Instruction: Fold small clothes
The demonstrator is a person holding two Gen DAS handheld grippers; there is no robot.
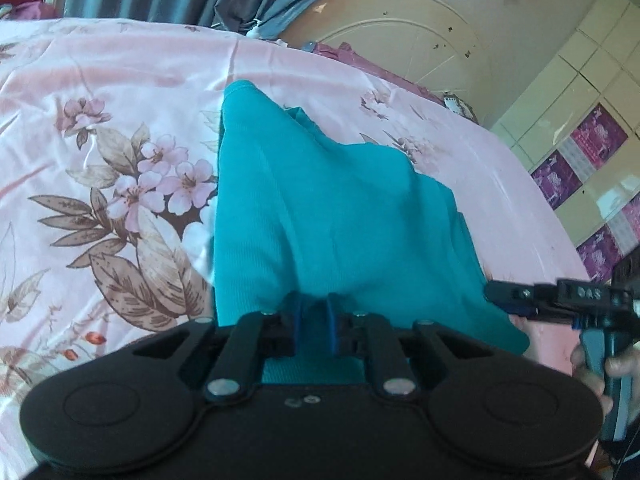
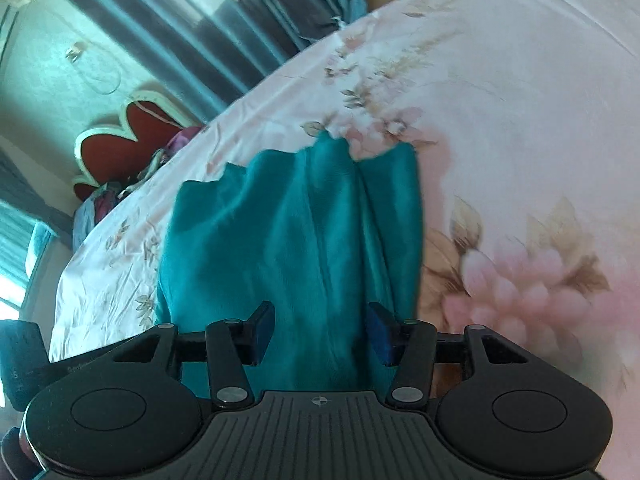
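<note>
Two grippers meet one teal garment (image 1: pixel 320 208) on the pink floral bedspread (image 1: pixel 100 92), and the fold turns on where your fingers sit against its near edge. In the left wrist view the cloth fills the centre of the frame, running from the bottom centre up to a narrow end at the upper middle; that is its long axis, pointing away from you. Your left gripper (image 1: pixel 314 326) has its blue pads drawn close with teal cloth bunched between them, so it appears clamped on the near hem. In the right wrist view your right gripper (image 2: pixel 320 332) stands with its jaws spread wide; the garment lies between and beyond them, unpinched, creased lengthwise toward the upper centre. Seen at the lower right of the left view, that same gripper sits beside the garment's right near corner. Judged from this, both hands work the near end, and the far end would receive the fold.
</note>
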